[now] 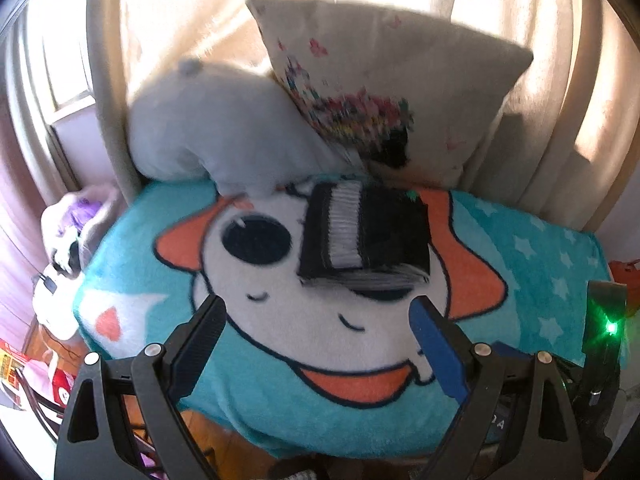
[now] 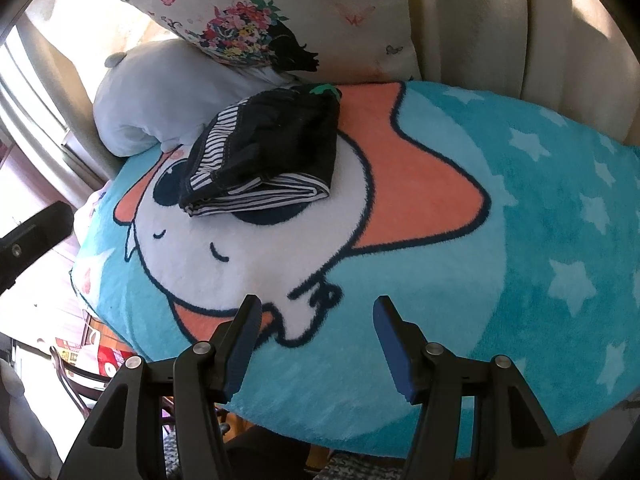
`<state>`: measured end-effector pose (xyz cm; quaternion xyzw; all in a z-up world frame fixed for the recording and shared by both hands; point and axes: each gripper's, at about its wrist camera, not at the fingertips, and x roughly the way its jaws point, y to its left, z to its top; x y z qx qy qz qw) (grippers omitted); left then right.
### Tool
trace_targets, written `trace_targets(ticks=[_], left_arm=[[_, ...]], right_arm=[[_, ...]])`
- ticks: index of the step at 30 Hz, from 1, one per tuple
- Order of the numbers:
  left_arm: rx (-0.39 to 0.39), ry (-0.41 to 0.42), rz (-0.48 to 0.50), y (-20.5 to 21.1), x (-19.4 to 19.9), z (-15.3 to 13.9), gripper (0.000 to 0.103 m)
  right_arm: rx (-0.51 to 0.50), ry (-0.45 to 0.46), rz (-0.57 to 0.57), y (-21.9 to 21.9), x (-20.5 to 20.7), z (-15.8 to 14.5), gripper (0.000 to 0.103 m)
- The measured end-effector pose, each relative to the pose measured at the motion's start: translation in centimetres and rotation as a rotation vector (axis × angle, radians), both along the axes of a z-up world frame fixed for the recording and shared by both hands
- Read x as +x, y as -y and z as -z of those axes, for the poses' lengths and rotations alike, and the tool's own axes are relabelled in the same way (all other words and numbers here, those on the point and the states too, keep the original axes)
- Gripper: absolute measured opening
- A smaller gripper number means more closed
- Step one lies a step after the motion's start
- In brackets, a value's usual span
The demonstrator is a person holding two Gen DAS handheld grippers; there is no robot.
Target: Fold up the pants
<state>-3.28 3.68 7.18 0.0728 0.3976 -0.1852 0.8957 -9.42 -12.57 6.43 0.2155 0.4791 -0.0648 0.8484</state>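
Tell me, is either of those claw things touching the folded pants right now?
Apart. In the right wrist view the right gripper stands open with bare blanket before the folded pants; the left wrist view shows the same gap for the left gripper.

- The floral pillow (image 1: 384, 92) was blurred in the left wrist view.
- The grey plush (image 2: 160, 92) was partly hidden behind the folded pants (image 2: 264, 152).

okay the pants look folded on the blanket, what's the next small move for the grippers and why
Probably just back both away. The pants already lie in a compact folded stack on the blanket, and the left gripper and right gripper are open, empty and short of it.
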Motion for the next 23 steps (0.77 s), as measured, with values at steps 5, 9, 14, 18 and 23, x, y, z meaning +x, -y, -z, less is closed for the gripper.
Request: trace_targets(ticks=[5,9,14,18,23], left_arm=[[-0.016,0.229,-0.067,-1.3,-2.4,-3.8,0.094],[-0.032,0.281,-0.095,-2.2,-3.2,-5.8,0.103],[-0.054,0.185,-0.064,-2.7,-2.4,-4.4,0.103],[-0.037,0.068,-0.019,-2.0,-1.9,-1.9,0.103],[-0.003,-0.037,-0.006,-1.3,-0.9,0.8,0.103]], right_arm=[[-0.021,0.026,-0.015,-0.4,-0.3,-0.8,0.063],[-0.042,0.054,-0.026,-0.7,-0.5,-1.6,0.063],[-0.048,0.073,-0.039,-1.1,-0.5,-2.0,0.064],[-0.033,0.061,-0.047,-1.3,-0.5,-1.4,0.064],[-0.018,0.036,-0.055,-1.3,-0.3,-0.5,0.064]])
